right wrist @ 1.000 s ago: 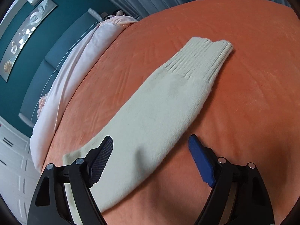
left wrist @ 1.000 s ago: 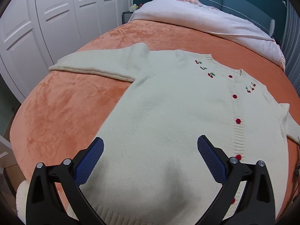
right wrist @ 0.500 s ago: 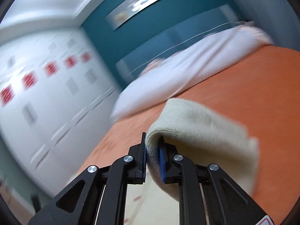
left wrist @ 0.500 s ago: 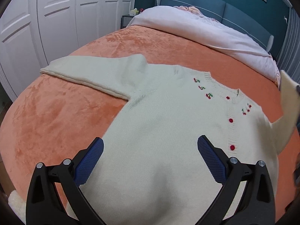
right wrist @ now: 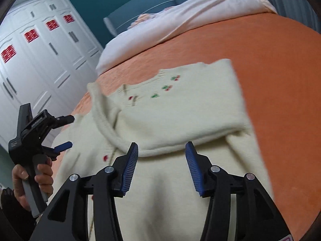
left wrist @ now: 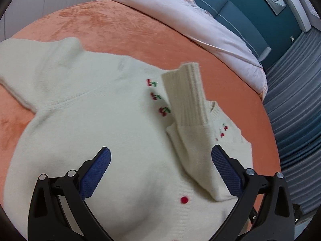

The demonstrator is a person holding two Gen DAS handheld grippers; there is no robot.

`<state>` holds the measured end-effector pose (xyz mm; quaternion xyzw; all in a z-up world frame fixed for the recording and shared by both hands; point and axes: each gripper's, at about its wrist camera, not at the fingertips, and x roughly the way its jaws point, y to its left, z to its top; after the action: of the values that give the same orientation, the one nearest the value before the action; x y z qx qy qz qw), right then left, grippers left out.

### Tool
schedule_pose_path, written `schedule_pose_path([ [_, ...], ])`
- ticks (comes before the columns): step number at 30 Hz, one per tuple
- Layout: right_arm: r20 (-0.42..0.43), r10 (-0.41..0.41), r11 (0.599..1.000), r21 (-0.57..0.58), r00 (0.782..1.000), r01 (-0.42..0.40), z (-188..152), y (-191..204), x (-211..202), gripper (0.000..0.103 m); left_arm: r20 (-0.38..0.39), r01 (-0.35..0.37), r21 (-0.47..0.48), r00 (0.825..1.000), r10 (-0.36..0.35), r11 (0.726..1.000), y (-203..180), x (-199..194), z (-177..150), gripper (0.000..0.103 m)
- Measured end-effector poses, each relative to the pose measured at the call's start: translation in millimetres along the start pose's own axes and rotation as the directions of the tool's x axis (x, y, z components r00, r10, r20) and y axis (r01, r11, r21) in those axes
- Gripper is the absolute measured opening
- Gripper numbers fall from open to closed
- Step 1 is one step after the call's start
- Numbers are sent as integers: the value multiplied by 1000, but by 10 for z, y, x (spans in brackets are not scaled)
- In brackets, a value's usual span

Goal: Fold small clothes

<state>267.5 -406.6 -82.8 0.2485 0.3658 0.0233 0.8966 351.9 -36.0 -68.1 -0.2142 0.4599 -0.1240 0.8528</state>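
Note:
A cream cardigan with red buttons and cherry embroidery lies face up on the orange blanket. Its right sleeve is folded across the chest, with the ribbed cuff near the neckline. My left gripper hovers open over the cardigan's front, nothing between its blue pads. In the right wrist view the cardigan fills the middle and the folded sleeve runs along its left part. My right gripper hangs just above the fold, jaws opening, nothing between them. The left gripper shows at the left edge, held by a hand.
A pale pink duvet covers the head of the bed below a teal headboard. White wardrobe doors stand on the bed's left side, grey curtains on its right. Bare orange blanket surrounds the cardigan.
The right gripper, shut on the sleeve cuff half a second ago, has let go; the sleeve now lies folded over the chest. The left gripper has moved to the right over the cardigan.

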Motion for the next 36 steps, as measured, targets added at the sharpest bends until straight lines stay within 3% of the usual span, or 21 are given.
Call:
schedule_pose_path([
  [4, -8, -9, 991, 135, 1000, 10, -42, -423, 113, 54, -16, 41, -91, 999, -43, 995, -147, 246, 134, 98],
  [8, 18, 27, 982, 186, 999, -30, -18, -447, 160, 56, -114, 48, -156, 991, -66, 987, -207, 589, 272, 93],
  [9, 25, 33, 980, 193, 999, -37, -1, -414, 191, 57, -140, 47, -160, 988, -70, 986, -233, 660, 291, 74],
  [10, 29, 37, 978, 205, 999, -42, 10, -403, 202, 58, -165, 66, -150, 982, -91, 986, -270, 725, 313, 45],
  [12, 38, 43, 973, 225, 998, -51, 57, -406, 282, 58, -201, 91, -110, 973, -112, 990, -342, 799, 346, 14],
  [14, 50, 34, 975, 218, 998, -44, 90, -361, 336, 45, -146, 118, -89, 981, -130, 989, -389, 661, 404, 12],
  [15, 68, 37, 977, 208, 997, -51, 113, -339, 336, 15, -83, 153, -58, 984, -157, 987, -435, 502, 445, 12],
  [16, 89, 43, 977, 204, 995, -60, 124, -330, 300, 13, 7, 218, -22, 976, -218, 976, -472, 263, 484, 12],
  [17, 148, 61, 975, 203, 987, -91, 150, -305, 198, 13, 86, 278, 13, 957, -278, 960, -485, 19, 506, 12],
  [19, 223, 73, 976, 185, 972, -115, 165, -284, -3, 13, 167, 361, 60, 915, -366, 930, -418, -299, 485, 13],
  [20, 237, 70, 979, 170, 969, -112, 156, -266, -46, 12, 172, 353, 66, 917, -359, 933, -354, -316, 449, 13],
  [21, 215, 53, 984, 156, 975, -88, 133, -260, -4, 12, 159, 299, 68, 939, -306, 952, -265, -225, 389, 13],
  [23, 82, -31, 991, 136, 996, 20, 40, -325, 273, 12, 42, 184, -2, 982, -184, 983, 22, 196, 262, 13],
  [24, 12, -60, 985, 163, 998, 57, -17, -405, 413, 11, -36, 123, -85, 991, -126, 989, 231, 419, 171, 12],
  [25, 18, -43, 981, 190, 999, 39, -24, -454, 409, 11, -73, 109, -168, 990, -123, 980, 421, 535, 79, 12],
  [27, 69, -27, 981, 193, 997, 14, 59, -434, 245, 11, -36, 173, -241, 982, -187, 955, 576, 523, -24, 12],
  [31, 67, -43, 984, 173, 997, 31, 82, -381, 128, 11, -28, 125, -159, 991, -131, 979, 435, 503, -47, 12],
  [34, 61, -126, 982, 151, 990, 116, -41, -381, 62, 10, -31, 120, -159, 991, -127, 980, 422, 510, -19, 13],
  [36, 98, -133, 981, 155, 986, 117, -118, -388, -51, 10, -28, 116, -136, 992, -121, 984, 404, 554, 3, 14],
])
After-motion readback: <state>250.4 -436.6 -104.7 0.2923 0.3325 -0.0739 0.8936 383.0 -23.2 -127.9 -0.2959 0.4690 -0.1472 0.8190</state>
